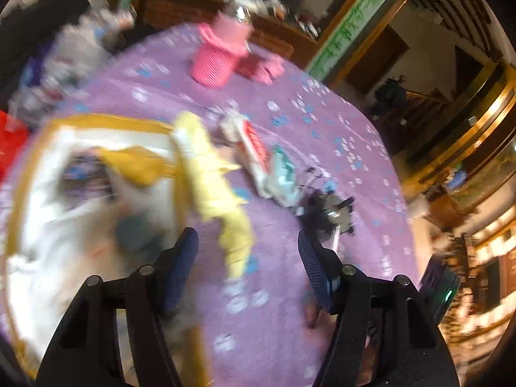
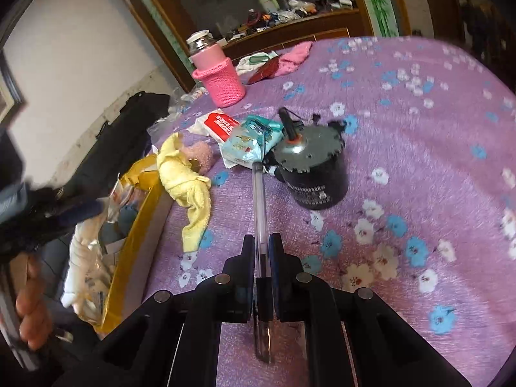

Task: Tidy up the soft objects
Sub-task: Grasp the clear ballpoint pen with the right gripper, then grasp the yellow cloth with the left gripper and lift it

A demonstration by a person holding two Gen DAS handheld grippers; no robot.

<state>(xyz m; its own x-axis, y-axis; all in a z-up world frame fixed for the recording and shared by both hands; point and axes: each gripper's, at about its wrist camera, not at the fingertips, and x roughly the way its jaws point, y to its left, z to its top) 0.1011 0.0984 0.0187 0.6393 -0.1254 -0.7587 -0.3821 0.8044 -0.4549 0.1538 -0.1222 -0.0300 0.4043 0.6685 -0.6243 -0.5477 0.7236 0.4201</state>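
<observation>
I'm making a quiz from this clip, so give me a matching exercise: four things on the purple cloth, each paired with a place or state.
Things:
1. pen
2. yellow cloth
3. glass jar
4. left gripper

States:
A. draped over the box's edge
B. open, holding nothing
C. clamped in the right gripper
D. standing in a pink knitted sleeve

Pairs: 1-C, 2-A, 3-D, 4-B
</observation>
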